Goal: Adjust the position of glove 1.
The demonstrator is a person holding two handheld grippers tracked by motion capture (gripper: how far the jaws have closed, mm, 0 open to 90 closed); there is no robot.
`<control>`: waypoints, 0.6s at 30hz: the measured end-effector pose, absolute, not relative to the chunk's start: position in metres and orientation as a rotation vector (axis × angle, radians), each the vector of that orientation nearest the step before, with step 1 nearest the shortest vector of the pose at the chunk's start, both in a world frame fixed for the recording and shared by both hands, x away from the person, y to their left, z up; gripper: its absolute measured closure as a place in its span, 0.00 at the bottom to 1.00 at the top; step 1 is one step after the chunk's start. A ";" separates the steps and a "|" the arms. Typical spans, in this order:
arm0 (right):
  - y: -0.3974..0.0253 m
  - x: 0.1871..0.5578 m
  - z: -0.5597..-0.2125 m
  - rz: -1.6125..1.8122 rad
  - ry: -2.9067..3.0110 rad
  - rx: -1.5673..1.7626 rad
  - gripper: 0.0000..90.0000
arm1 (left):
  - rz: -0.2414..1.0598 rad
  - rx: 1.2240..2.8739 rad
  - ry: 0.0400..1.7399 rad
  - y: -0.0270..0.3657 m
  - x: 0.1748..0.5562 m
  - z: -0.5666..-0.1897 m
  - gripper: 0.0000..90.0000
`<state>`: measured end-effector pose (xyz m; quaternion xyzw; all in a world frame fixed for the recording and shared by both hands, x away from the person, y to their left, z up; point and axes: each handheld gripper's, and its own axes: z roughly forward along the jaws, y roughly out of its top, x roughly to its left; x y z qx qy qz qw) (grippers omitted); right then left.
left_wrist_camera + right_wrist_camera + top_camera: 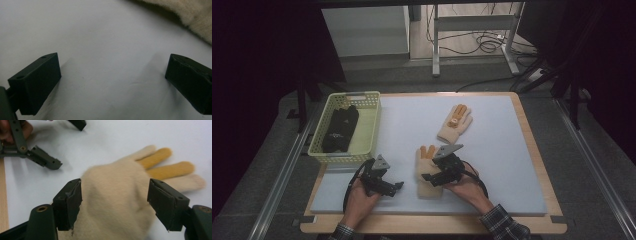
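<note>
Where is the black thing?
The black cloth lies inside the yellow basket, at the table's far left in the high view, beyond the left gripper.

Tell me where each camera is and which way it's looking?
High view: sits above the person's side, looks forward and down on the white mat; shows both hands, left gripper, right gripper, basket.
Left gripper view: rides on the left gripper, looks down at the mat between its open jaws; cream glove's edge at top right.
Right gripper view: rides on the right gripper, looks along the cream glove between its open jaws.
Shared: all three show that glove.
</note>
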<state>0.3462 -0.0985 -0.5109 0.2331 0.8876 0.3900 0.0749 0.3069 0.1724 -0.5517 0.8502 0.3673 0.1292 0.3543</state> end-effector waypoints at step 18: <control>-0.144 0.393 -0.506 1.173 2.511 0.911 0.36 | 0.333 2.201 0.948 0.173 0.307 -0.552 0.00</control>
